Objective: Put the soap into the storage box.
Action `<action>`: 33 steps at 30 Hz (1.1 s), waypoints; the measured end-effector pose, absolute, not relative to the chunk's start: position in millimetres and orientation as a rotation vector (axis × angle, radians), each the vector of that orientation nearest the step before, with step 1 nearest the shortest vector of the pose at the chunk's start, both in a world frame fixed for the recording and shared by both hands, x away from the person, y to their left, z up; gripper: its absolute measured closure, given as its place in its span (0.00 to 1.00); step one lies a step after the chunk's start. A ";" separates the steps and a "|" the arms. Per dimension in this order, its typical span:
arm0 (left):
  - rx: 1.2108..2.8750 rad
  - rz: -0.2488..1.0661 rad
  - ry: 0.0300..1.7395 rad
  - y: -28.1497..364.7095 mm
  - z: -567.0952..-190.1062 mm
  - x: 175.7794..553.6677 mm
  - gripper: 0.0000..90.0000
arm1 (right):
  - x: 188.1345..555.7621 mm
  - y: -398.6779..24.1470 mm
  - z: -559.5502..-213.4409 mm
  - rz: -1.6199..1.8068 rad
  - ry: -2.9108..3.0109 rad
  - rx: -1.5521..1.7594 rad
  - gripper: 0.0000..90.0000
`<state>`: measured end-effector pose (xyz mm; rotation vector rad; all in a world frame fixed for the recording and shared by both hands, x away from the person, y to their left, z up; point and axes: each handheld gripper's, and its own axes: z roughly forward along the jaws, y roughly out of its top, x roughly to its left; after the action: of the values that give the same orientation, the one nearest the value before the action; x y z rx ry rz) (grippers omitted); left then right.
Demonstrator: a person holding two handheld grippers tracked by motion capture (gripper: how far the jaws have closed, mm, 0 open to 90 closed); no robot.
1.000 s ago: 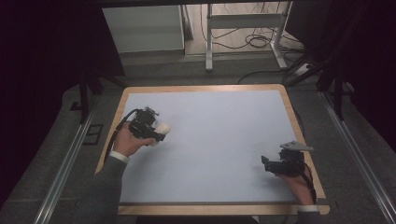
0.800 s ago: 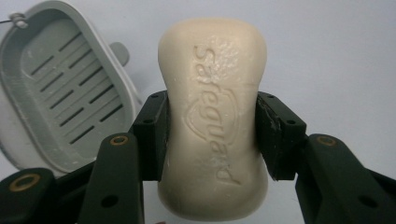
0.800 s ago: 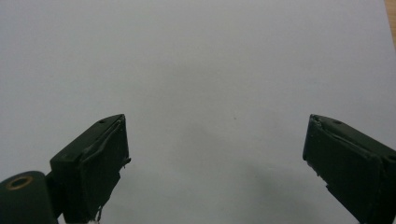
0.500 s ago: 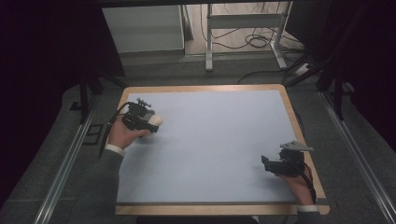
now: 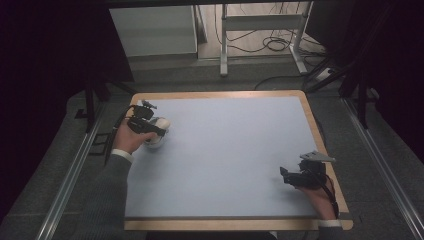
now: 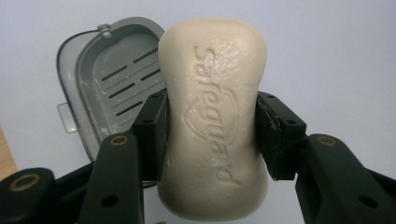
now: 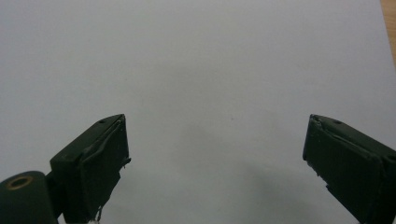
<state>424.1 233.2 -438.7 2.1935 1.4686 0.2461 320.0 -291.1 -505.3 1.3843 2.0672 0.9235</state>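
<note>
A cream bar of soap (image 6: 212,121) stamped with a brand name is clamped between the jaws of my left gripper (image 6: 210,133). Just beyond it lies a grey soap dish (image 6: 109,79) with drain slots, on the pale mat. From the high view the left gripper (image 5: 150,127) sits at the table's left side with the soap (image 5: 162,123) over the dish (image 5: 154,141). My right gripper (image 5: 286,176) rests near the front right corner; its jaws (image 7: 217,163) stand wide apart with nothing between them.
A pale blue mat (image 5: 225,150) covers the table, framed by a wooden rim (image 5: 320,135). Metal rails run along both sides on the floor. Behind the table stand a white cabinet (image 5: 152,30) and a metal frame with cables.
The left gripper with the soap has moved back and left, toward the table's left edge, and now holds it over the soap dish. The right gripper has stayed put.
</note>
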 end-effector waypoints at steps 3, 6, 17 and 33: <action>2.200 0.259 1.491 235.0 -440.9 427.6 0.55 | 320.2 -291.4 -505.5 0.922 2.068 1.385 0.08; 2.184 0.252 1.513 237.7 -443.5 431.6 0.55 | 320.2 -291.7 -505.6 0.922 2.069 1.386 0.08; 2.166 0.226 1.607 245.1 -458.6 448.1 0.55 | 320.4 -292.3 -505.8 0.922 2.071 1.387 0.08; 2.122 0.285 1.567 238.6 -461.6 442.5 0.43 | 320.8 -294.6 -506.6 0.913 2.063 1.396 0.08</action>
<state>442.5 238.6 -461.6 2.1216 1.5673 0.2848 320.8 -294.6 -506.6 1.3958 2.0633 0.9131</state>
